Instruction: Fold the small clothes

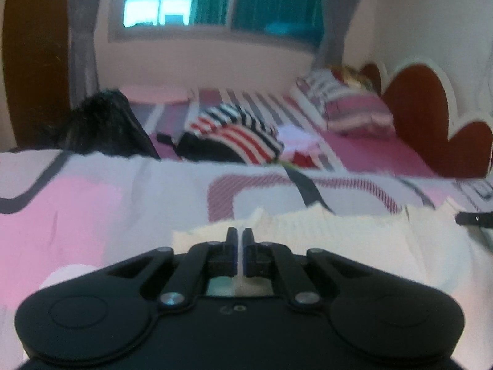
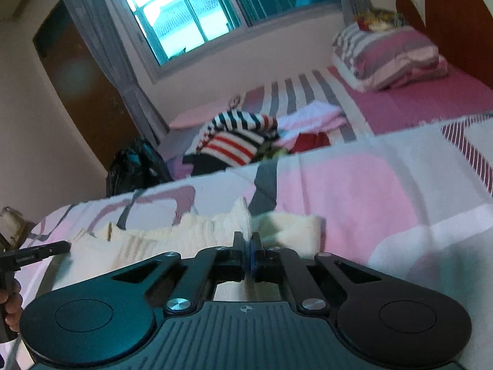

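No legible txt or labels anywhere.

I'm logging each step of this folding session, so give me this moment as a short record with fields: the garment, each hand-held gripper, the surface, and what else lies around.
garment: cream knit garment, lying flat on the bedspread
left hand-held gripper: shut, pinching a near edge of the garment
right hand-held gripper: shut, pinching a raised fold of the garment
surface: pink, white and grey patterned bedspread
behind: pile of clothes with a striped top
far end: pillow by the red headboard
fold status: not yet folded
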Tool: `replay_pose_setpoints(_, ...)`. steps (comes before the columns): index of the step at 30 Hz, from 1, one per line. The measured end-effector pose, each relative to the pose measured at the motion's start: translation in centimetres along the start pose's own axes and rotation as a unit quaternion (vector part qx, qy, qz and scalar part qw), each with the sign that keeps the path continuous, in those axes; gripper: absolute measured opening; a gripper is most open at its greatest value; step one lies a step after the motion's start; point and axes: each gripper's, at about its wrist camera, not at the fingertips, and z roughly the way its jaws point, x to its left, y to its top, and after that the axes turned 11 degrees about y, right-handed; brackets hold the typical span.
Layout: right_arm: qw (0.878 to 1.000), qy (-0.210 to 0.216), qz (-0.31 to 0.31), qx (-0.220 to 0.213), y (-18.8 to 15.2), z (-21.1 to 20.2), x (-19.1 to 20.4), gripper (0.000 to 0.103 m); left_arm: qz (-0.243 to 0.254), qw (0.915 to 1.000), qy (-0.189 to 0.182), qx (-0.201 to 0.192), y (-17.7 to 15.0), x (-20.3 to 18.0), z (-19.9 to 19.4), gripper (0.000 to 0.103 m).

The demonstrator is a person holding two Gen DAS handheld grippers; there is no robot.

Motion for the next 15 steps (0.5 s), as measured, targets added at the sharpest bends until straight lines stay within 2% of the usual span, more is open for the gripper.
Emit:
replay_pose_setpoints(3,1.000,0.002,0.003,-0.010,0.0,0.0,-0.3,0.002,0.000,1.0000,0.007,0.002,0.0,0.1,0.4,0.001)
replay_pose_setpoints(6,1.000,-0.024,0.008,0.006,-0.5,0.8,-1.1,0.002,0.027,0.9981,0.046,0.032,-0.5,-0.6,1.7,0.000)
replay_pose_setpoints(8,1.000,-0.023,0.018,0.007,-0.9,0.9,-1.8,0.002,0.021,0.9984,0.038,0.037,-0.5,-0.1,1.9,0.000)
replay_pose_setpoints(9,0.999,-0.020,0.025,0.009,-0.8,0.9,-1.9,0.002,0.013,0.9988,0.033,0.034,-0.3,0.1,1.6,0.011)
replay_pose_setpoints(10,0.999,-0.018,0.032,0.009,-0.6,0.7,-1.9,0.002,0.003,0.9992,0.029,0.029,-0.2,0.4,1.1,0.038)
replay_pose_setpoints(11,0.999,-0.015,0.037,0.006,-0.4,0.4,-2.0,0.002,-0.003,0.9994,0.030,0.019,-0.1,0.6,0.6,0.049)
replay_pose_setpoints(12,0.999,-0.018,0.035,0.003,-0.2,0.0,-1.8,0.003,-0.004,0.9995,0.031,0.004,-0.1,0.6,0.0,0.066)
replay_pose_setpoints(13,1.000,-0.022,0.022,-0.004,0.0,-0.3,-1.5,0.006,0.003,0.9997,0.021,-0.011,0.1,0.5,-0.6,0.068)
replay_pose_setpoints(15,1.000,-0.018,0.010,-0.006,0.3,-0.7,-1.1,0.007,0.024,0.9996,0.010,-0.006,0.6,0.0,-0.5,0.063)
